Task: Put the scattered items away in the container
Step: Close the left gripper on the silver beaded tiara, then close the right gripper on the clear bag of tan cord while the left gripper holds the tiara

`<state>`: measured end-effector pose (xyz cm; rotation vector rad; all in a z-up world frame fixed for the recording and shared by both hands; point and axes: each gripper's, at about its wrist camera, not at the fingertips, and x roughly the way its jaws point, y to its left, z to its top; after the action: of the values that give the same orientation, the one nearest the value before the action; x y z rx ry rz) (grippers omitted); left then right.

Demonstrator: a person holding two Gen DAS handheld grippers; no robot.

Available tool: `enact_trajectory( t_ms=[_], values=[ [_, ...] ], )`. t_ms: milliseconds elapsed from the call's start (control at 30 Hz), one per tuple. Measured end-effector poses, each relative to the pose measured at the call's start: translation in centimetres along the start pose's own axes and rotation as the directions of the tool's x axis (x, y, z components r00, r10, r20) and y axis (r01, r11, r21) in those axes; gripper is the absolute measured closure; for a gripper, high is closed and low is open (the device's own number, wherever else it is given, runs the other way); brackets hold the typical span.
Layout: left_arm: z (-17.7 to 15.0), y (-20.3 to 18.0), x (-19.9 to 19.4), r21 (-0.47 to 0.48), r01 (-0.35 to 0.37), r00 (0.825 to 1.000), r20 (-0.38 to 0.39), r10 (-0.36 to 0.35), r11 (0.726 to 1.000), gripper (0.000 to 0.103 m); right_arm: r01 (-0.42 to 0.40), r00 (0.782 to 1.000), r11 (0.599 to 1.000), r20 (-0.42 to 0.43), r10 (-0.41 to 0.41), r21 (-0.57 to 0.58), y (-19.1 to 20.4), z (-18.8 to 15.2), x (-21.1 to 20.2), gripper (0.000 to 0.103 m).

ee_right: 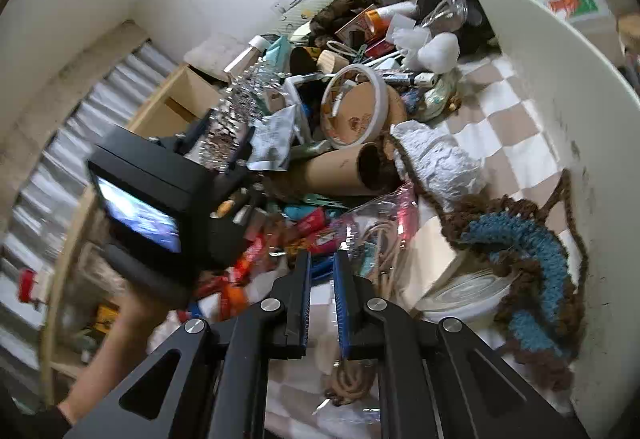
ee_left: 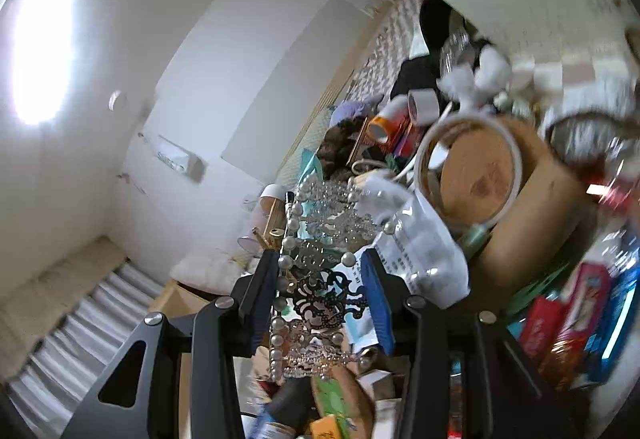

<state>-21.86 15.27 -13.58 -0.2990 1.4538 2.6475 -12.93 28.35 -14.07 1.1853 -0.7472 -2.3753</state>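
My left gripper [ee_left: 320, 259] is shut on a silver crown with pearls [ee_left: 316, 267], held up above a pile of scattered items. In the right wrist view the left gripper [ee_right: 216, 147] holds the crown [ee_right: 244, 95] over the pile's left side. My right gripper [ee_right: 322, 263] is nearly shut and empty, over snack packets [ee_right: 316, 231] and a clear bag of cords [ee_right: 384, 235]. A wooden box [ee_right: 176, 107] stands at the left edge of the pile.
A cardboard tube [ee_right: 336, 171], a white hoop [ee_right: 352, 107], a brown and blue crocheted piece [ee_right: 524, 259] and white crumpled paper [ee_right: 436, 159] lie on a checkered cloth [ee_right: 516, 143]. A white board [ee_right: 560, 51] stands at the right.
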Motion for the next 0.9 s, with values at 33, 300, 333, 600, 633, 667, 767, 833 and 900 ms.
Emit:
enact_trajectory(
  t_ms=[33, 300, 333, 600, 633, 667, 767, 833, 900],
  values=[
    [0.2, 0.3, -0.2, -0.022, 0.013, 1.0, 0.002, -0.013, 1.0, 0.061, 0.02, 1.0, 1.0, 0.006, -0.02, -0.016, 0.3, -0.1, -0.1, 0.083],
    [-0.5, 0.3, -3.3, -0.143, 0.07, 0.997, 0.02, -0.068, 0.987, 0.061, 0.156, 0.987, 0.985, 0.057, -0.153, -0.066, 1.2, -0.7, -0.7, 0.026],
    [-0.6, 0.4, -3.7, -0.153, 0.075, 0.997, 0.026, -0.072, 0.985, 0.061, 0.181, 0.983, 0.98, 0.052, -0.177, -0.086, 1.5, -0.8, -0.5, 0.026],
    [-1.3, 1.5, -7.0, -0.218, 0.088, 0.994, 0.081, -0.071, 0.972, 0.061, 0.335, 0.938, 0.904, 0.007, -0.345, -0.264, 4.0, -2.3, 2.3, 0.026],
    [-1.4, 1.8, -7.3, -0.232, 0.087, 0.994, 0.085, -0.069, 0.969, 0.061, 0.346, 0.933, 0.897, 0.004, -0.359, -0.276, 4.1, -2.5, 2.5, 0.026],
    [-1.5, 2.1, -7.6, -0.244, 0.086, 0.994, 0.089, -0.066, 0.966, 0.061, 0.358, 0.928, 0.888, 0.001, -0.374, -0.289, 4.2, -2.6, 2.7, 0.026],
    [-1.7, 2.5, -8.1, -0.261, 0.083, 0.993, 0.099, -0.059, 0.962, 0.061, 0.386, 0.912, 0.865, -0.005, -0.409, -0.32, 4.4, -2.8, 3.4, 0.026],
    [-1.8, 2.5, -8.4, -0.264, 0.081, 0.993, 0.109, -0.053, 0.961, 0.061, 0.398, 0.906, 0.855, -0.005, -0.424, -0.332, 4.6, -3.0, 3.6, 0.026],
    [-1.7, 2.6, -8.8, -0.257, 0.071, 0.992, 0.123, -0.04, 0.964, 0.077, 0.412, 0.898, 0.843, -0.003, -0.44, -0.345, 4.8, -3.2, 3.7, 0.028]
  ],
)
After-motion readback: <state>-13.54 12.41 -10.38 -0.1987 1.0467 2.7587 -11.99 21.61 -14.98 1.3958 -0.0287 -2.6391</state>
